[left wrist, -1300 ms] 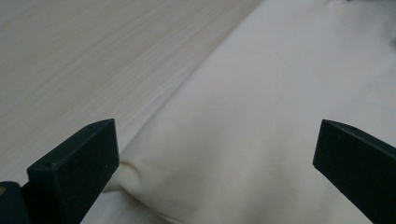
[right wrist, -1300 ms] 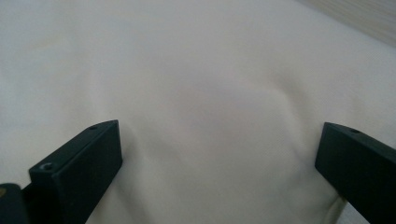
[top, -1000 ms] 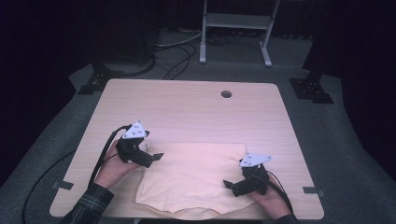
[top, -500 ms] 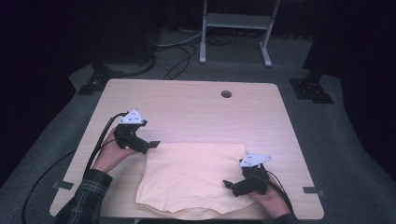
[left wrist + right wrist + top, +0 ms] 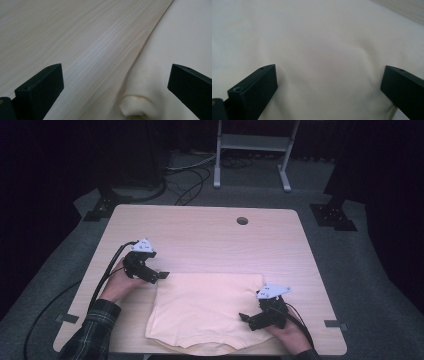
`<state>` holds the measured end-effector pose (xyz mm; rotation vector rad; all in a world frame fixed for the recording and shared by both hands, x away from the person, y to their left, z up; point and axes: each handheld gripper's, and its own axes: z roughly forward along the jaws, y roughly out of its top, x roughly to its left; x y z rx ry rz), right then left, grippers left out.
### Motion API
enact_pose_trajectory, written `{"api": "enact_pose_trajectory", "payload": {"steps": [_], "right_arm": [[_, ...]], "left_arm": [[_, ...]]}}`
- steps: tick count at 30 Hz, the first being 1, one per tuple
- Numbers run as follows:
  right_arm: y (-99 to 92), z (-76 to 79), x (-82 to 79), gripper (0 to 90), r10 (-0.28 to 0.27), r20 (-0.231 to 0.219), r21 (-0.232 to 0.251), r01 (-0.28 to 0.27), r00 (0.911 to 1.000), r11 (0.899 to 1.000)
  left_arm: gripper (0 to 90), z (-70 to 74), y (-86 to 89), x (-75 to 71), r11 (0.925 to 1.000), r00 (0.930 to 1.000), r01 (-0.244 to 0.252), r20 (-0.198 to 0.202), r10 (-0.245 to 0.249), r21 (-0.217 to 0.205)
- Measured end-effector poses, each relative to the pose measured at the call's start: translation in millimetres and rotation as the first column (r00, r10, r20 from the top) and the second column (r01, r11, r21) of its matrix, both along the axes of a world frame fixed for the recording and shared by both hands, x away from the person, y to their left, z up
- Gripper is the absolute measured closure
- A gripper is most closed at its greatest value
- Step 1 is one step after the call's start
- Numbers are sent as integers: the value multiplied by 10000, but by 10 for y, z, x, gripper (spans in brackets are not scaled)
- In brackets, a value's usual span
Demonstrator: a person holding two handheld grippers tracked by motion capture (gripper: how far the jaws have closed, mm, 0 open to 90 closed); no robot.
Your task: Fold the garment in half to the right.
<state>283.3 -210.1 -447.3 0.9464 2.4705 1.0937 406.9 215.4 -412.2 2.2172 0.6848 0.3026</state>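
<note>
From the high view, a cream cloth (image 5: 207, 312), folded into a rough rectangle, lies flat on the near half of the wooden table (image 5: 210, 235), its near edge close to the table's front edge. It reads as a folded garment, though the kind is hard to tell. Its longer side runs from the far edge toward the person, and it widens a little toward the near edge. The left gripper (image 5: 159, 276) sits at the cloth's far left corner, jaws apart and pointing at it. The right gripper (image 5: 246, 318) rests over the cloth's near right part, jaws also spread and empty.

In the left gripper view, the black fingers (image 5: 40, 86) stand wide apart with nothing between them. The cloth (image 5: 175, 45) fills the right side; its folded edge runs diagonally up the frame, and a small rounded bump of layered fabric (image 5: 133, 106) sits between the jaws, low down. That corner looks like the best spot to pinch, since several layers are stacked there.

In the right gripper view, the fingers (image 5: 253, 87) are again spread, hovering over plain cloth (image 5: 319, 50) with soft shallow wrinkles.

The cloth looks light, limp and not fragile. It will likely sag and slide on the smooth wood, so a grip at an edge or corner should hold better than one on the flat middle.
</note>
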Motion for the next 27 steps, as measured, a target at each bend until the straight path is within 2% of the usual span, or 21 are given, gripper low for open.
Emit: {"api": "enact_pose_trajectory", "payload": {"steps": [2, 5, 8, 13, 20, 27], "right_arm": [[0, 0, 0, 4, 2, 1, 3, -2, 10000, 10000], [0, -1, 0, 4, -4, 4, 10, 4, 10000, 10000], [1, 0, 0, 4, -5, 7, 2, 5, 10000, 10000], [-12, -2, 11, 4, 94, 72, -2, -94, 9999, 10000], [-23, 0, 24, 4, 216, 113, -45, -215, 9997, 9998], [-15, -2, 23, 0, 189, 134, -61, -188, 9997, 9998]], "left_arm": [[0, -35, 19, 24, 10000, 9999, -53, -106, 53, -25], [0, -98, 32, 66, 9995, 9995, -203, -241, 208, 229], [0, -161, 37, 104, 9993, 9986, -189, -489, 205, 326], [0, -258, 39, 151, 9984, 9981, 37, -612, -2, 568], [0, -298, 68, 175, 9985, 9985, 470, -303, -462, 272], [0, -298, 63, 179, 9986, 9985, 462, -299, -453, 276]]}}
